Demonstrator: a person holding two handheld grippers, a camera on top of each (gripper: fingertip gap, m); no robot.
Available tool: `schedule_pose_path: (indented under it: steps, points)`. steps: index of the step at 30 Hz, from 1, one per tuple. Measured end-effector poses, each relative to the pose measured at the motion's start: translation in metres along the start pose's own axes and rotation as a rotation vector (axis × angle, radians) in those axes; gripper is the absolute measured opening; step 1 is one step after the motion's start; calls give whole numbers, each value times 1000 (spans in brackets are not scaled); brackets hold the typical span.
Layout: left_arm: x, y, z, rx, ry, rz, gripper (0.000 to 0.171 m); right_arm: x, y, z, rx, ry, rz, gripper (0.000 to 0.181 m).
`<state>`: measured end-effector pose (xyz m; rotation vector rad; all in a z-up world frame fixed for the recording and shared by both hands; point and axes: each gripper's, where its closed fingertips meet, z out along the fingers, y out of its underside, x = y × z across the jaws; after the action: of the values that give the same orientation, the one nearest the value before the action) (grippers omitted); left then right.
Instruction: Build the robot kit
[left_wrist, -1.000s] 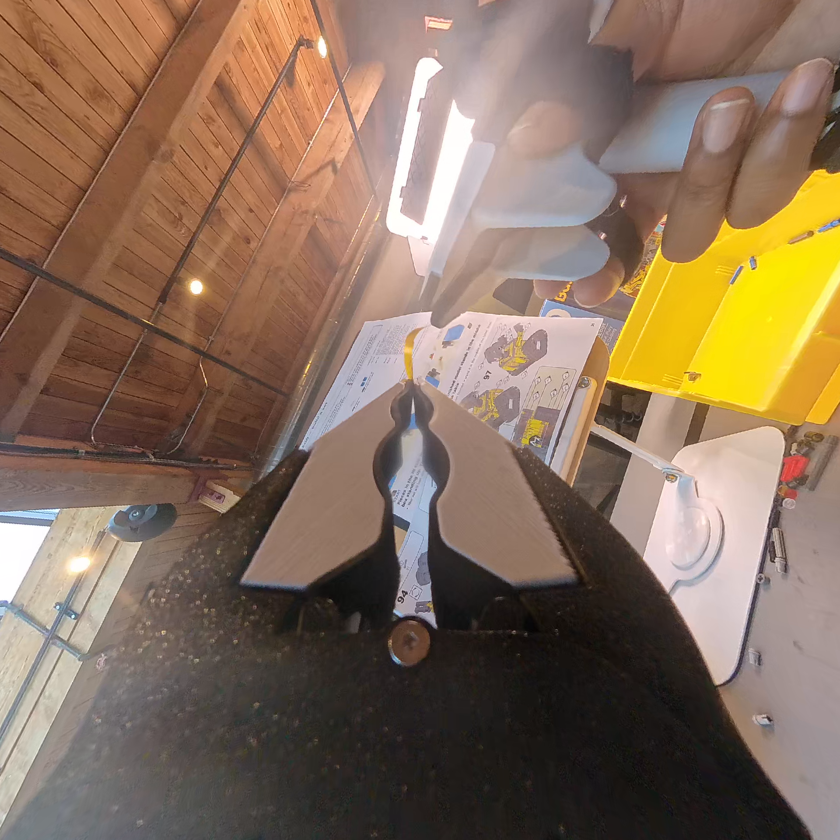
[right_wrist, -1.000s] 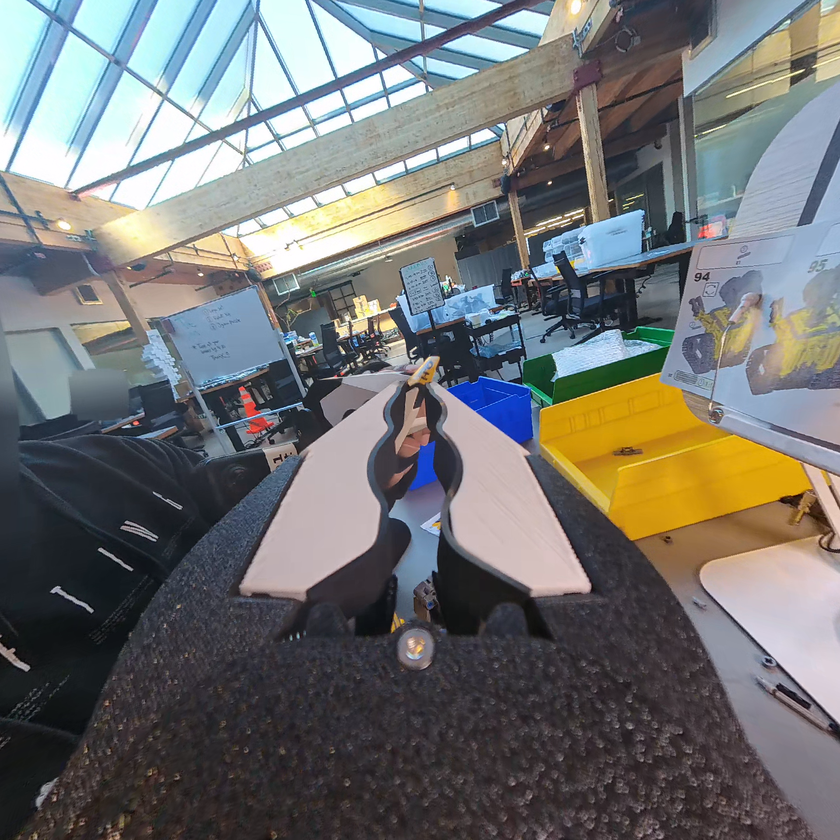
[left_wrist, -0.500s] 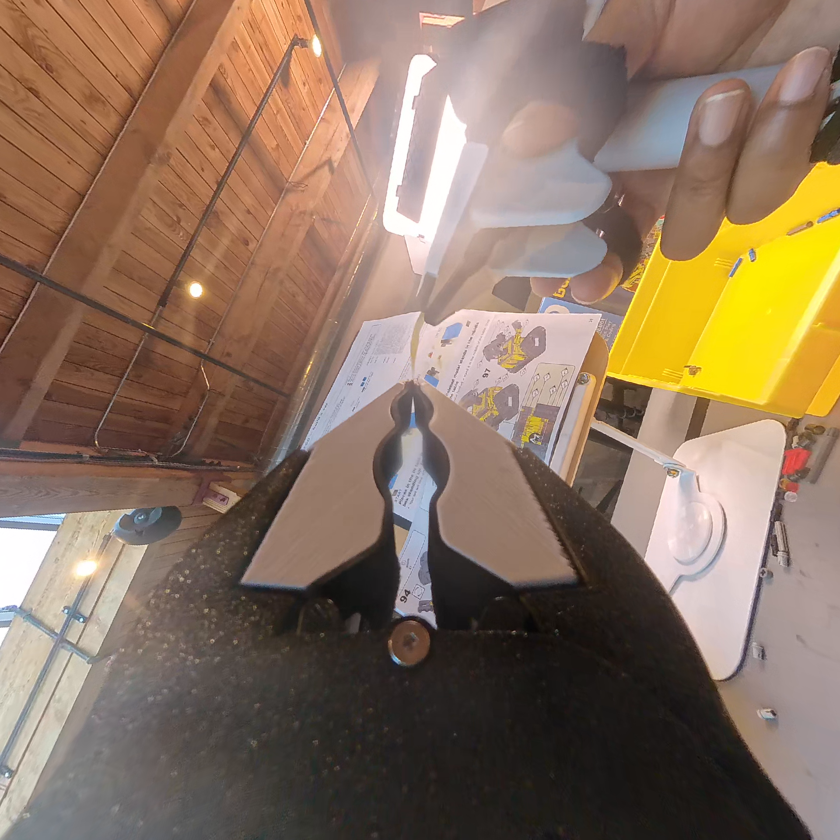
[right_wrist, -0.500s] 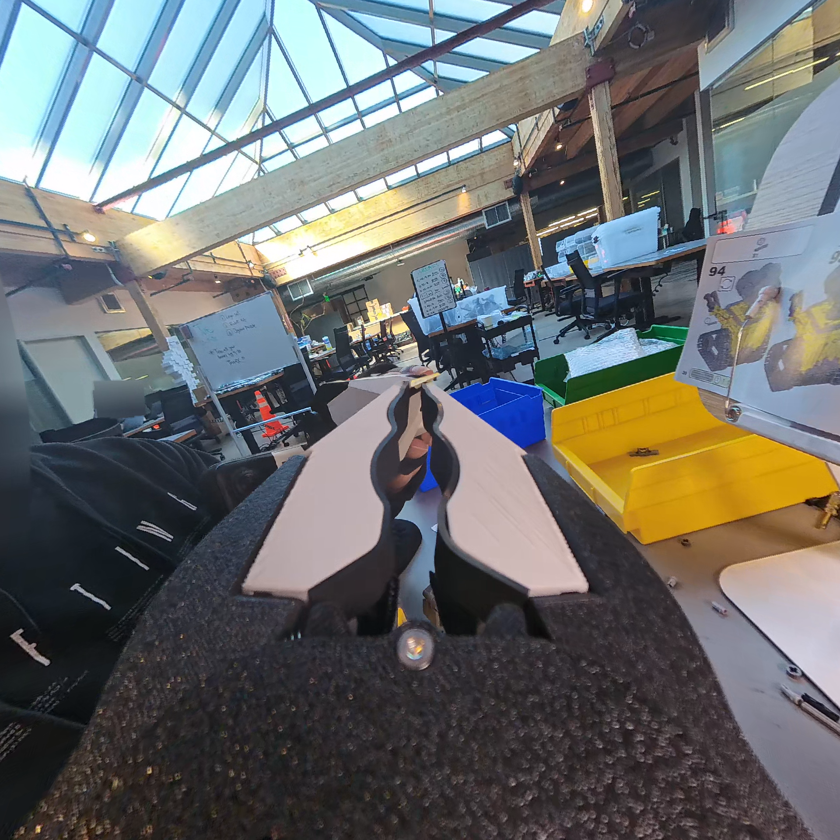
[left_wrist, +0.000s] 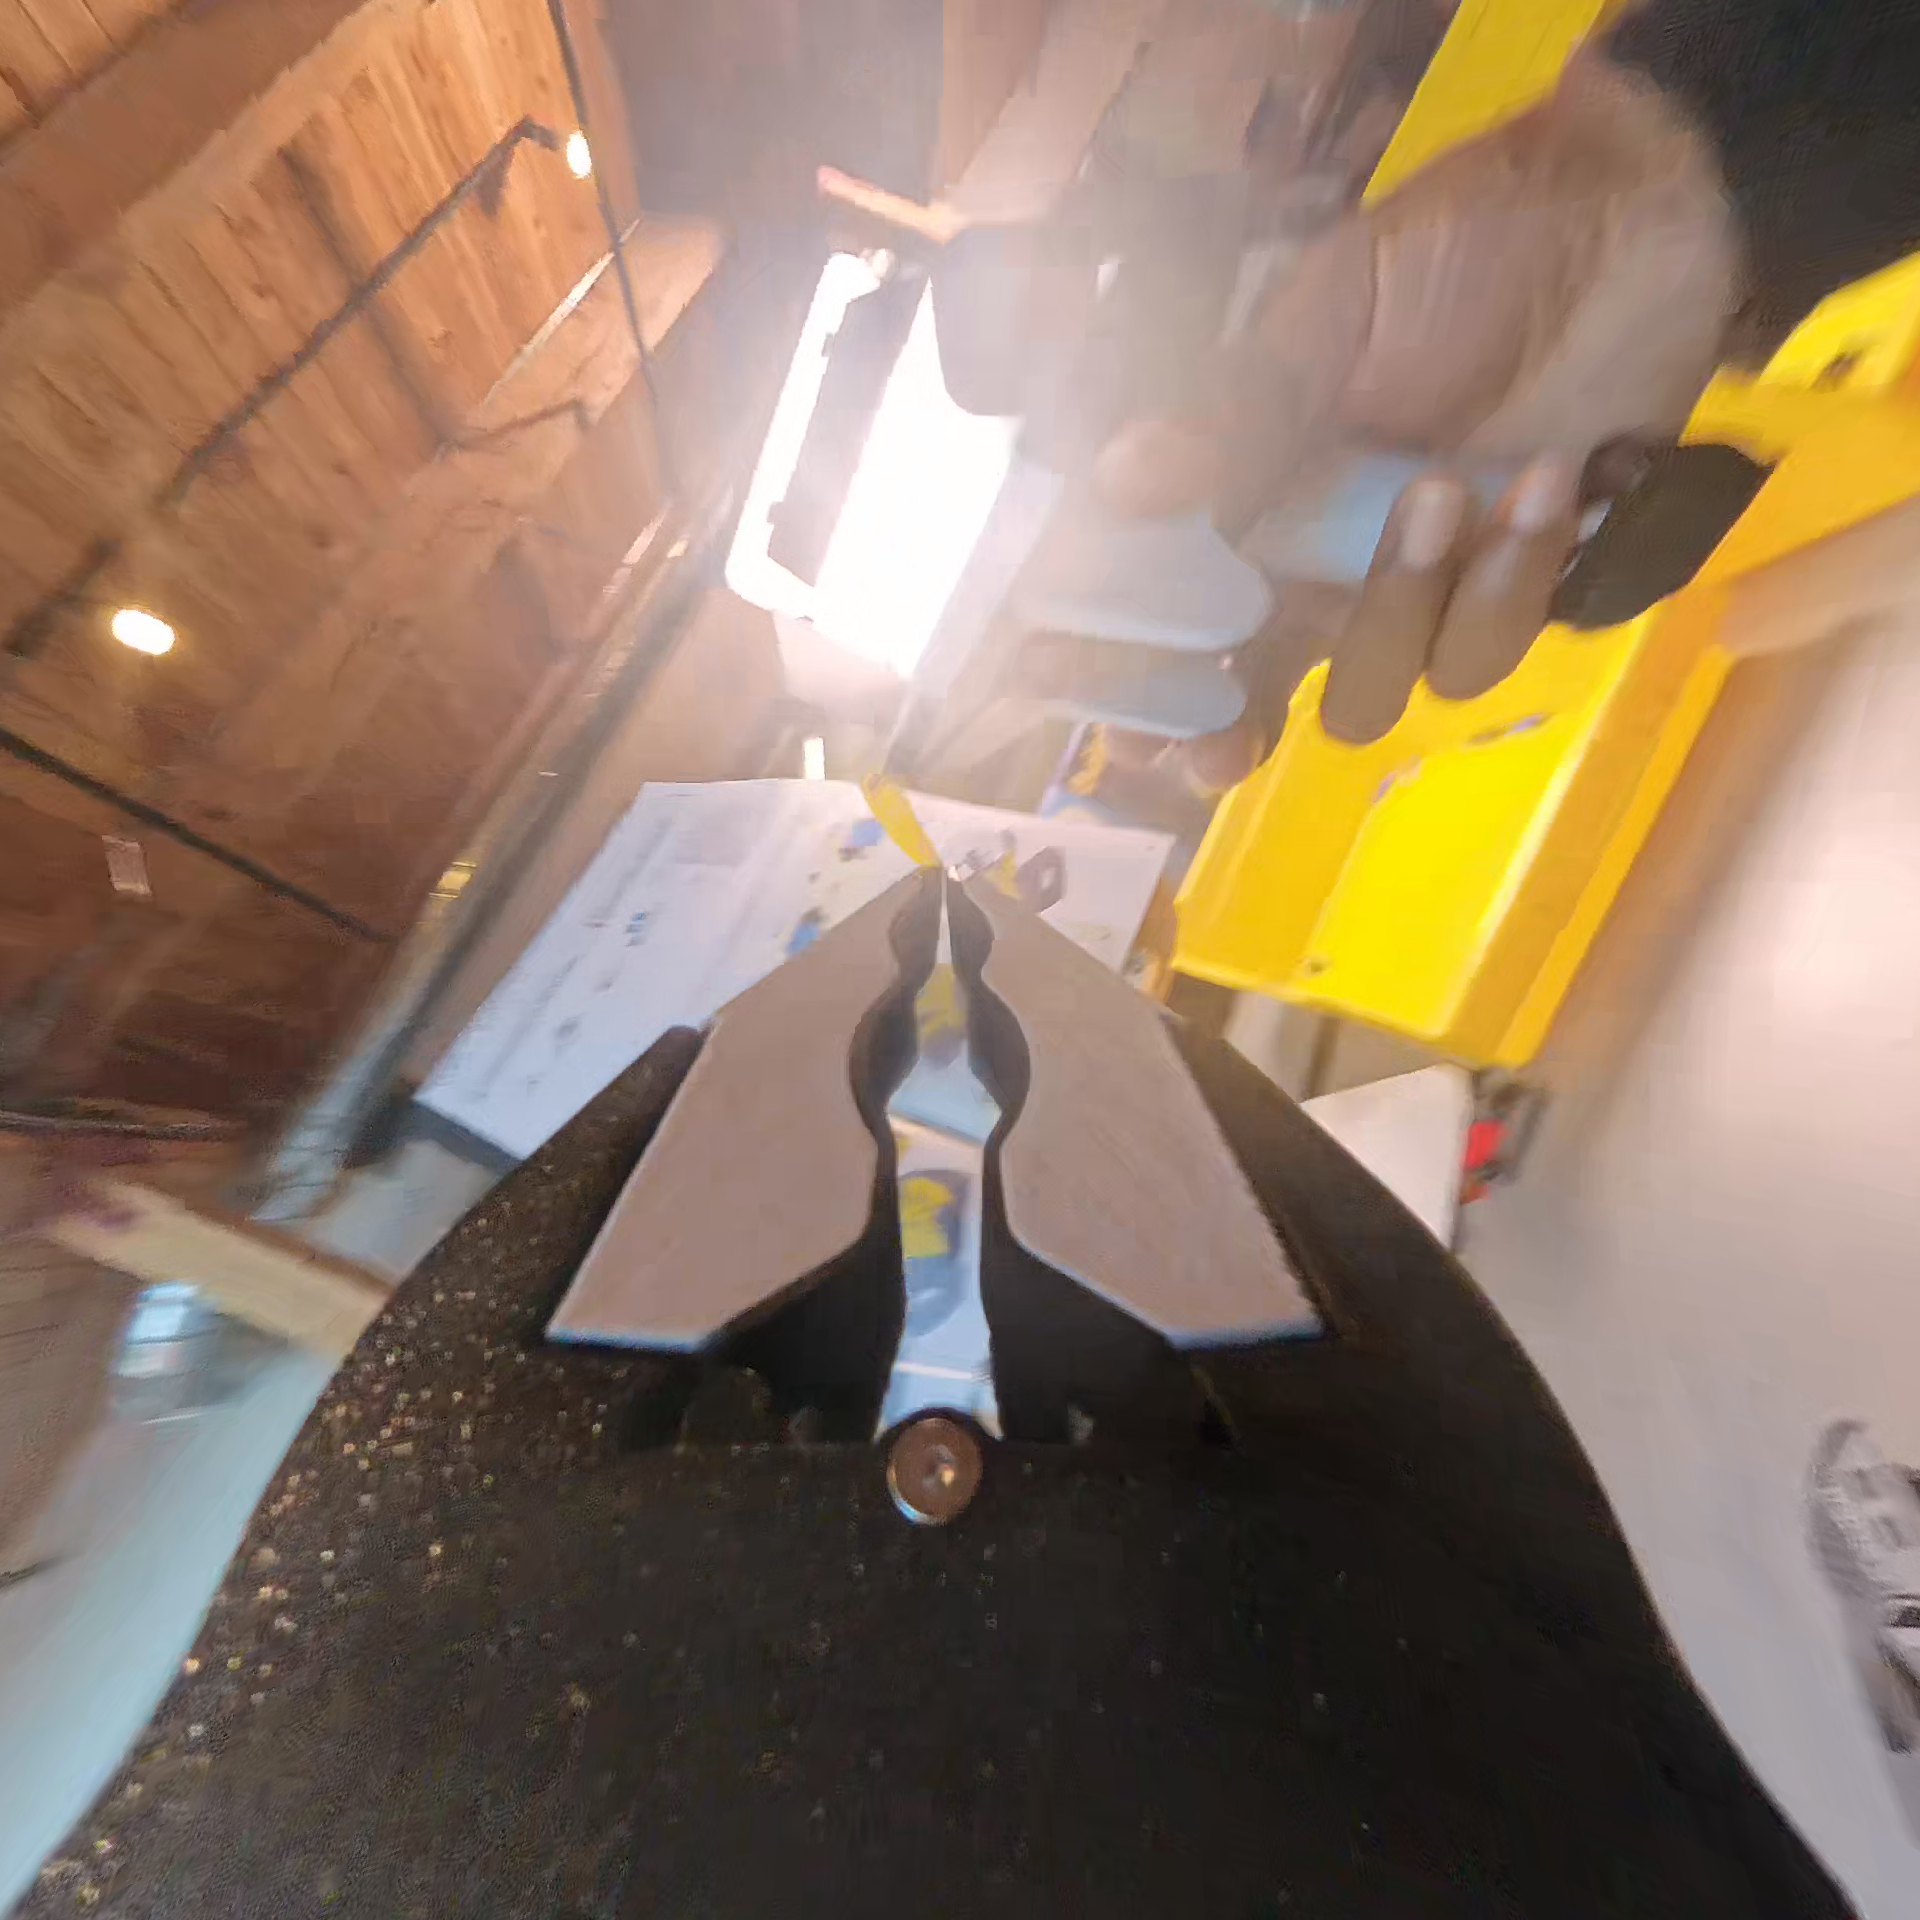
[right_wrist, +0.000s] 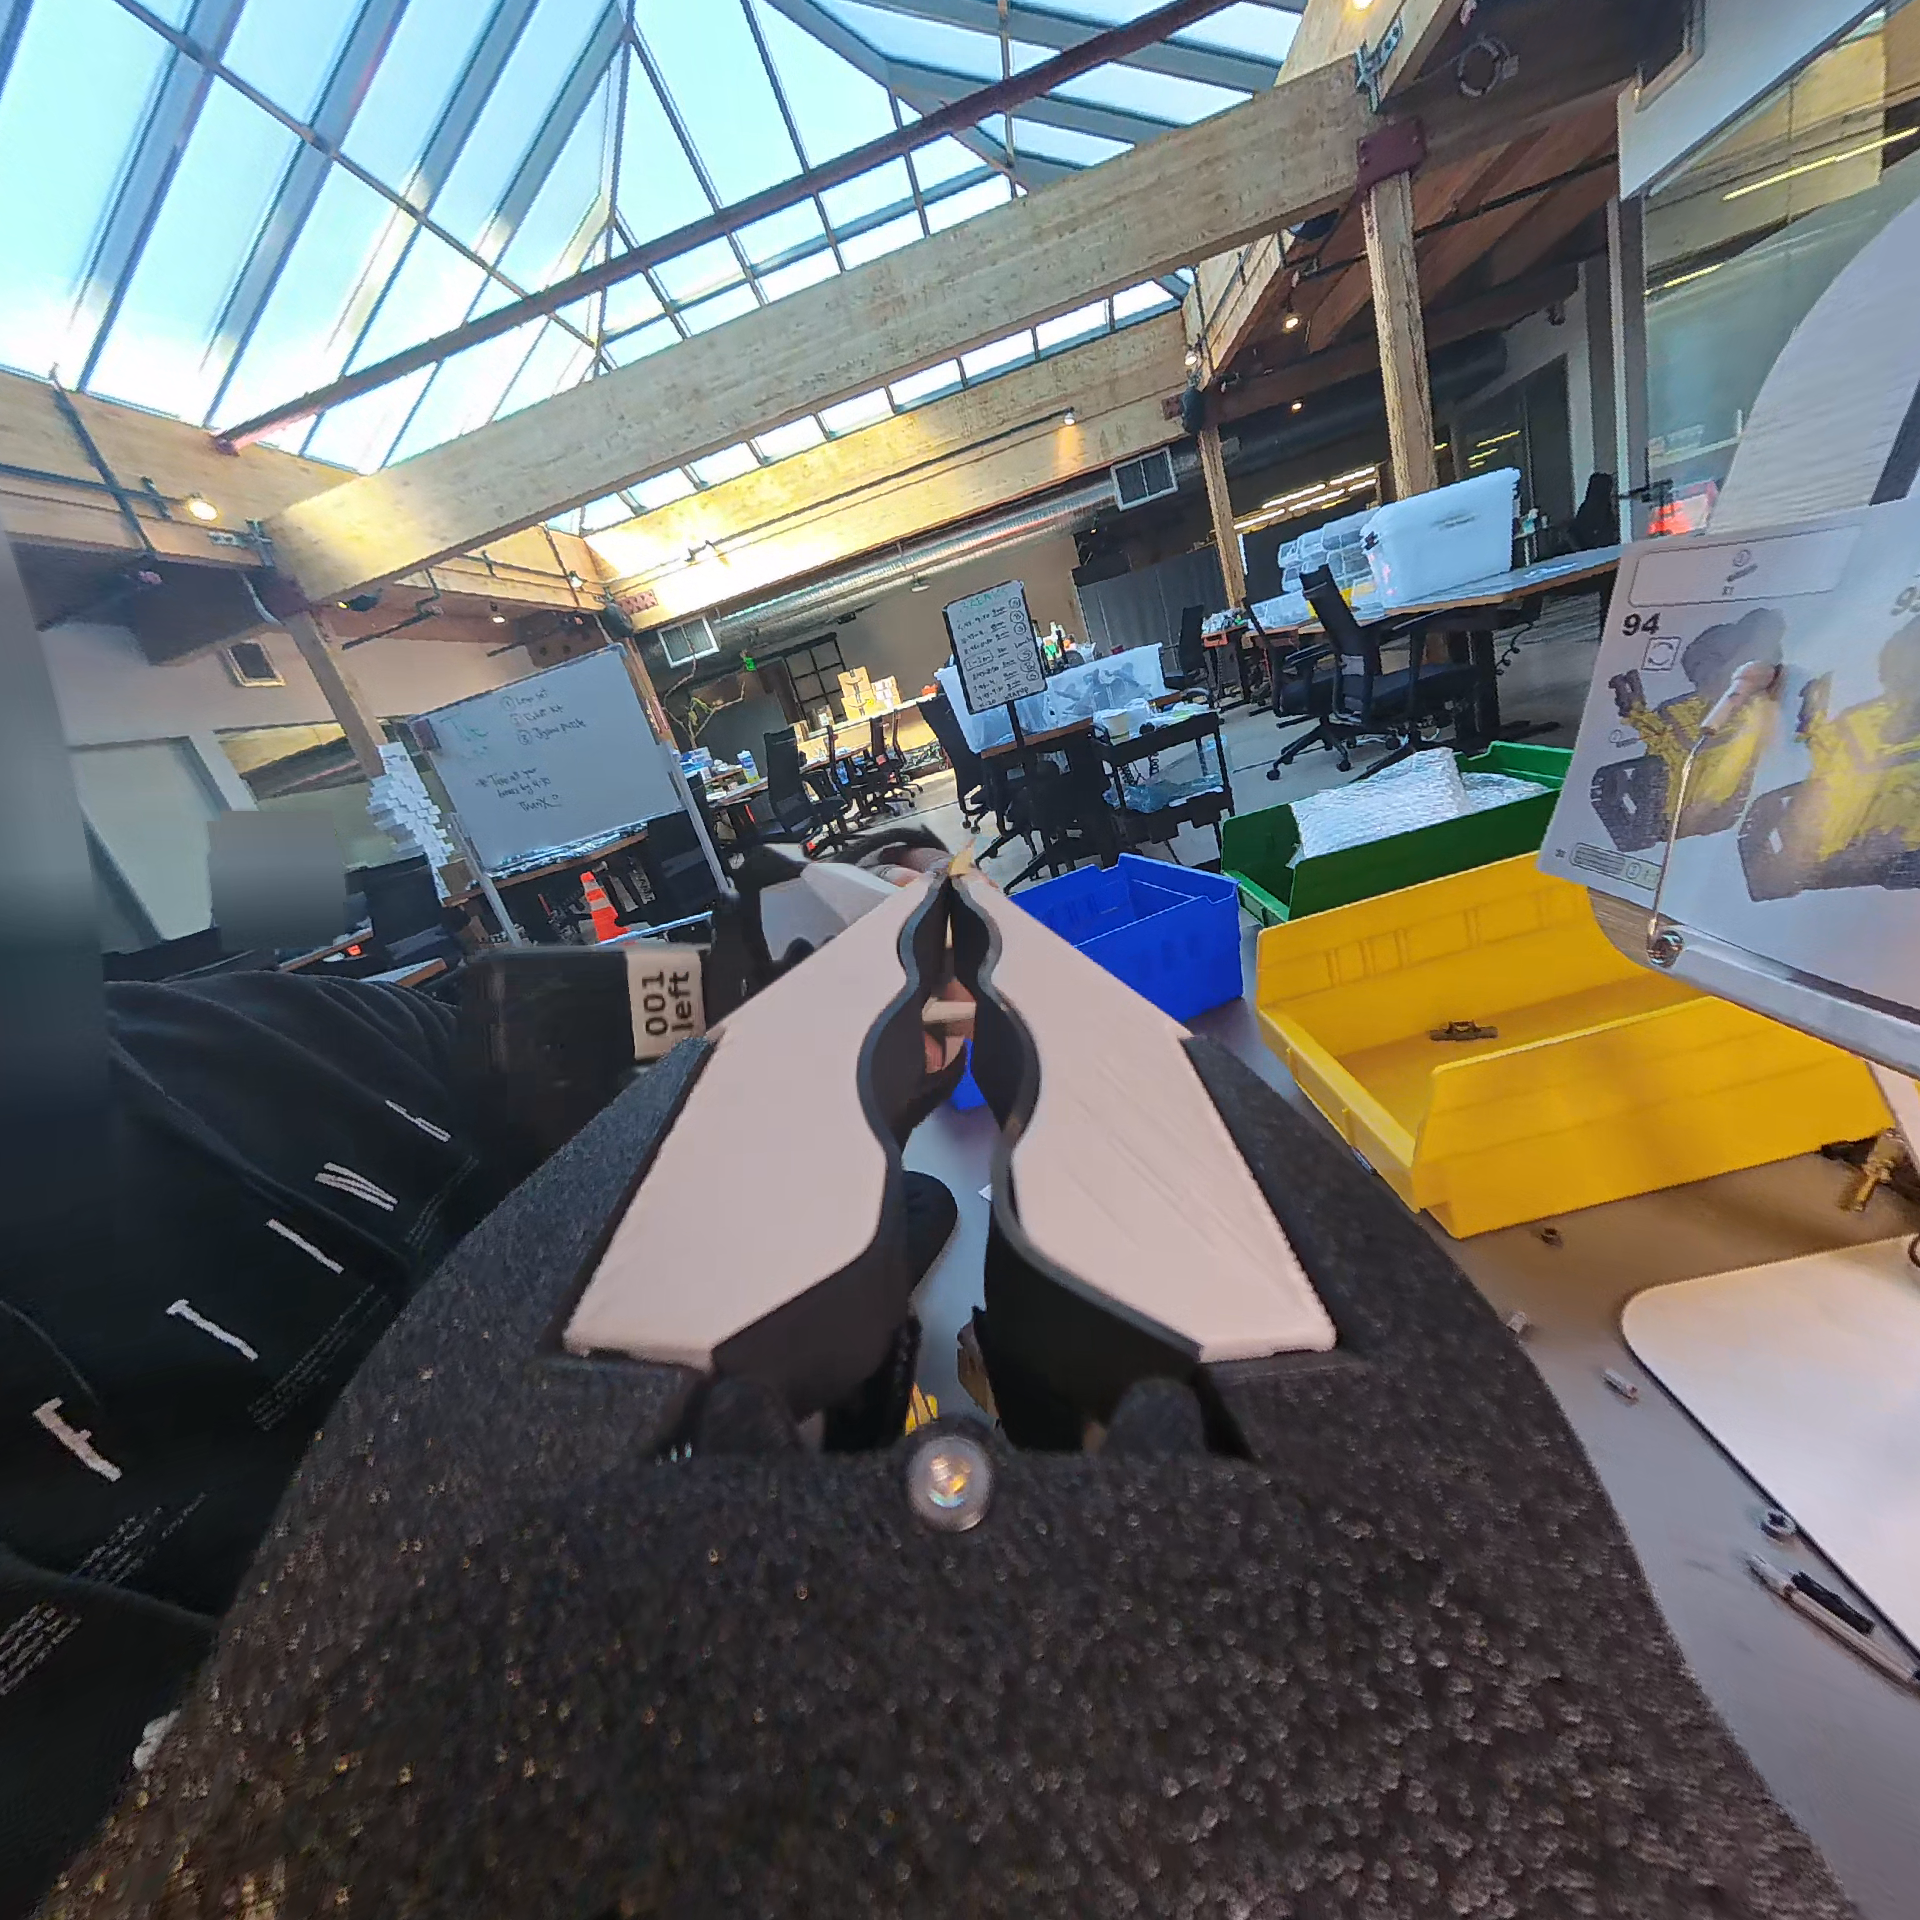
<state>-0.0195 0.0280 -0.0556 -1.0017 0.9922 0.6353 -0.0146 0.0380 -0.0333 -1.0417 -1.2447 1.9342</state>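
Observation:
In the left wrist view my left gripper (left_wrist: 943, 878) is shut, and a thin yellow piece (left_wrist: 896, 821) sticks out of its tips, up and to the left. That view is blurred by motion. The piece's far end reaches the tips of my right gripper, which a hand (left_wrist: 1455, 582) holds above. In the right wrist view my right gripper (right_wrist: 954, 878) is shut, and a small yellow tip of the piece (right_wrist: 962, 856) shows just past its fingertips. The left gripper's pale finger (right_wrist: 842, 883) lies right behind them, tip to tip.
An open instruction booklet on a stand (right_wrist: 1766, 748) is at the right, also behind the left fingers (left_wrist: 727, 914). A yellow bin (right_wrist: 1538, 1070), a blue bin (right_wrist: 1143, 935) and a green bin (right_wrist: 1382, 842) stand on the table. A white plate (right_wrist: 1787, 1382), a pen (right_wrist: 1829, 1621) and small loose parts lie near. Less than 4 cm separates the two grippers' tips. From either gripper's tips it is about 30 cm to the pen (right_wrist: 1829, 1621).
My right jaws have closed from slightly apart to shut at the yellow piece. The left gripper stayed shut on it. The left view has swung quickly, and the right gripper now sits farther right in it.

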Motion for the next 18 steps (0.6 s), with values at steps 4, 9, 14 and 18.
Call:
schedule_pose_path:
  steps: [4,9,14,18]
  points:
    - [-6,-25,-13,198,270,-585,27,-8,-5,-5,-14,-20,-49,0]
    - [-27,-24,-23,281,484,-1121,36,-21,3,-7,-104,-49,-130,0]
    - [12,-32,-30,204,762,-1164,27,-40,31,0,-252,-139,-154,0]
    - [21,-30,-30,123,754,-1081,13,-41,54,3,-363,-159,-151,0]
